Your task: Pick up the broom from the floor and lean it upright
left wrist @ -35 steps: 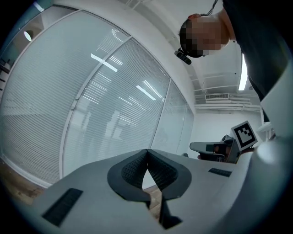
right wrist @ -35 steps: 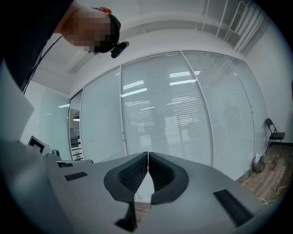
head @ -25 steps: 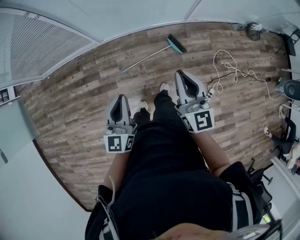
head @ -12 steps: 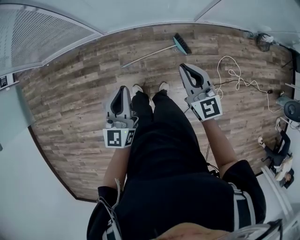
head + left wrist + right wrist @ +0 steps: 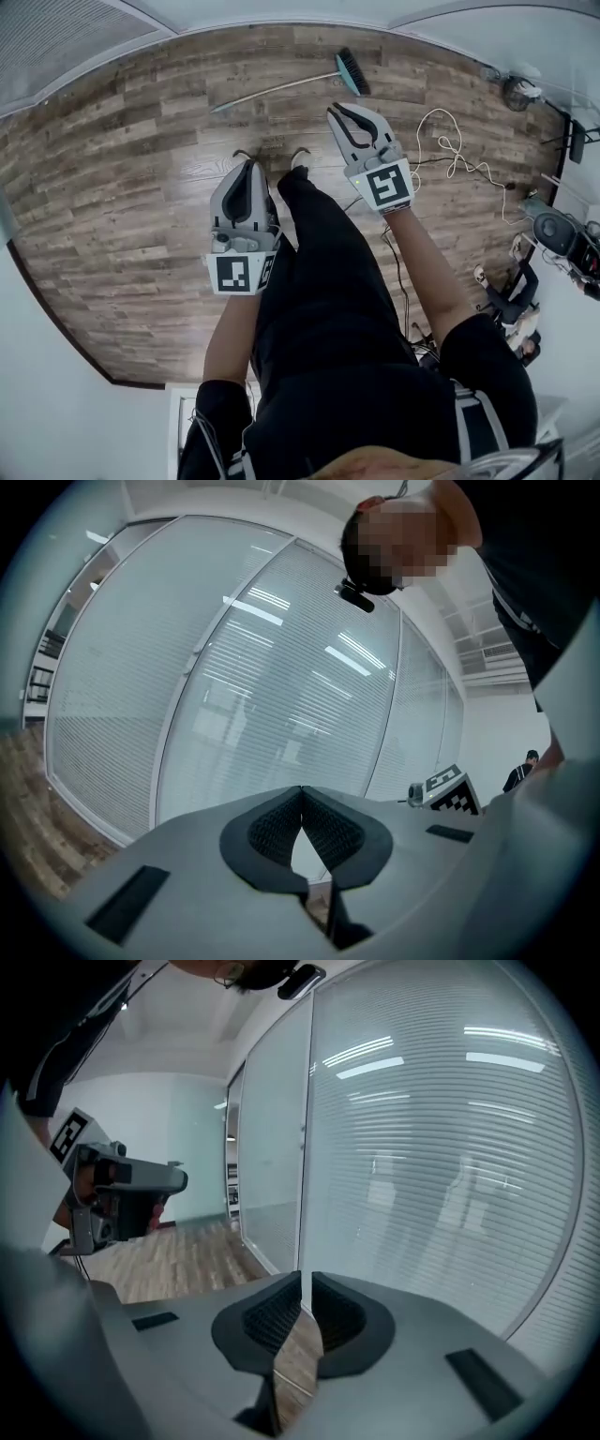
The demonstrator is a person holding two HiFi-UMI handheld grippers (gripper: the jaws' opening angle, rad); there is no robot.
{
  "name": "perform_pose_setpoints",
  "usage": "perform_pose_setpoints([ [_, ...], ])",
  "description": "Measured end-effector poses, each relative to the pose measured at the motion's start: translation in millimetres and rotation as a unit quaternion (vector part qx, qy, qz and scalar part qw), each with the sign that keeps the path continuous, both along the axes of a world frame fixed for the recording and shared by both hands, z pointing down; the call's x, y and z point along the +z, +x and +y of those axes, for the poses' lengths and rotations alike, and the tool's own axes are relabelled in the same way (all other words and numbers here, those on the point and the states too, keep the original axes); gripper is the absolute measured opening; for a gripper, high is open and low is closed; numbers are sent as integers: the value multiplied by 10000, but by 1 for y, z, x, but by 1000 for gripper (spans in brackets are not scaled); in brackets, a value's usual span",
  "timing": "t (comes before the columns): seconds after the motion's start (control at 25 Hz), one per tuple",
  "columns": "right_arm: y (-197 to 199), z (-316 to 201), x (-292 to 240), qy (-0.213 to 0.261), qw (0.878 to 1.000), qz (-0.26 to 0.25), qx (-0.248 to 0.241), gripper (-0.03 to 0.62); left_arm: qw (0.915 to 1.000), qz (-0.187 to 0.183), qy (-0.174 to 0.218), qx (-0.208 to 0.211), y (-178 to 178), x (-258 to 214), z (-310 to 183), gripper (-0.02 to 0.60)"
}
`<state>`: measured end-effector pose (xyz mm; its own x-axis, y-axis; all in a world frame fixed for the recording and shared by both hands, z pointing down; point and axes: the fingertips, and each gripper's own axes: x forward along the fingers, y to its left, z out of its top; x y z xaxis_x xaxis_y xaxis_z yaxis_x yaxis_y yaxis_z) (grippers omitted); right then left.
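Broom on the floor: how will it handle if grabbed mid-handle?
The broom has a long thin handle and a brush head at one end, so it probably swings head-down. The handle looks rigid and thin, so it is likely to twist in a grip.

Ahead of my right gripper (image 5: 335, 112) the wooden floor (image 5: 122, 187) lies open as far as the broom (image 5: 281, 86), and the glass partition wall (image 5: 56, 37) closes off the room just beyond it. To my right a white cable (image 5: 450, 145) loops over the boards. My own shoes (image 5: 300, 157) and legs stand between that gripper and my left gripper (image 5: 251, 165), with open floor off to the left.
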<state>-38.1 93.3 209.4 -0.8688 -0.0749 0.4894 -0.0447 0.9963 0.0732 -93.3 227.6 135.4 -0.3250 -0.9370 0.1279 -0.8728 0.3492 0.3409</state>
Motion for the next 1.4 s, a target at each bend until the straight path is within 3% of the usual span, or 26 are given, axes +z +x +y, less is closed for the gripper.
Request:
perform_pose_setpoints([
  [0.12, -14, 0, 45, 22, 9994, 274, -208, 21, 9997, -25, -128, -185, -14, 34, -3, 20],
  [0.24, -27, -2, 91, -31, 9979, 596, -243, 23, 9958, -388, -430, -707, -49, 68, 2, 20],
  [0.4, -41, -2, 153, -176, 9934, 1069, -370, 86, 9909, -186, -661, -1161, -85, 121, 12, 20],
  [0.6, -51, 1, 232, 15, 9847, 1535, -823, 103, 9907, -36, -687, -1177, -90, 175, 18, 20],
  [0.8, -59, 14, 322, -473, 9748, 1942, -990, 103, 9905, 194, -926, -1001, -82, 249, 20, 20],
  [1.04, -66, 5, 417, -129, 9659, 2291, -1202, 117, 9907, 287, -1002, -876, -83, 317, 18, 20],
  [1.4, -60, -10, 525, 59, 9537, 2550, -1593, 129, 9918, -23, -936, -873, -118, 379, 5, 20],
])
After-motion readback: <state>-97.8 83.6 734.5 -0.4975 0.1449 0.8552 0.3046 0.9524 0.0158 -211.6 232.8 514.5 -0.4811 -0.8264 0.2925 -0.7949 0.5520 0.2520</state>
